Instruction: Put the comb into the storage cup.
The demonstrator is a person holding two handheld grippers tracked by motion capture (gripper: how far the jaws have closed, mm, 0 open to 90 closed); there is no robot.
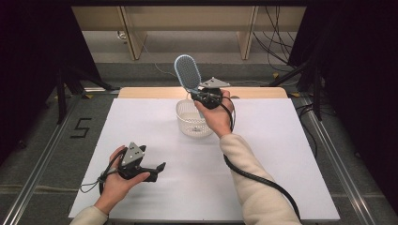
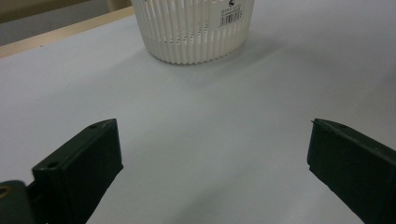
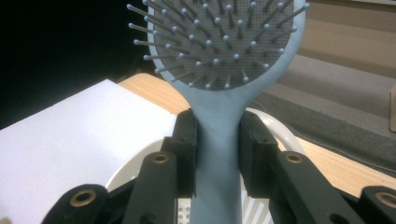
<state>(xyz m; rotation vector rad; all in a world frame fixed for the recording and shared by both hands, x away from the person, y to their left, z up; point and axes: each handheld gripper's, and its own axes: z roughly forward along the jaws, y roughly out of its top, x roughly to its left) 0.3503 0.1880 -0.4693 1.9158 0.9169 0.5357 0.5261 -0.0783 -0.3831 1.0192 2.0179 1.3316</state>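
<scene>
My right gripper (image 1: 196, 94) is shut on the handle of a light blue hairbrush (image 1: 187, 73) and holds it upright above the far rim of a white ribbed basket (image 1: 191, 123). In the right gripper view both black pads press the hairbrush (image 3: 219, 56) at its neck, bristles facing the camera, with the basket rim (image 3: 275, 126) below. My left gripper (image 1: 157, 171) rests low on the white table sheet at the near left, jaws wide apart with nothing between them. The left gripper view looks across bare sheet to the basket (image 2: 194, 28) ahead of the gripper (image 2: 212, 161).
A white sheet (image 1: 281, 150) covers the table, with a wooden strip (image 1: 141, 92) along its far edge. A black cable (image 1: 263, 180) trails from the right gripper past the sleeve. Dark stands and cables flank the table; a floor mark (image 1: 80, 127) lies at the left.
</scene>
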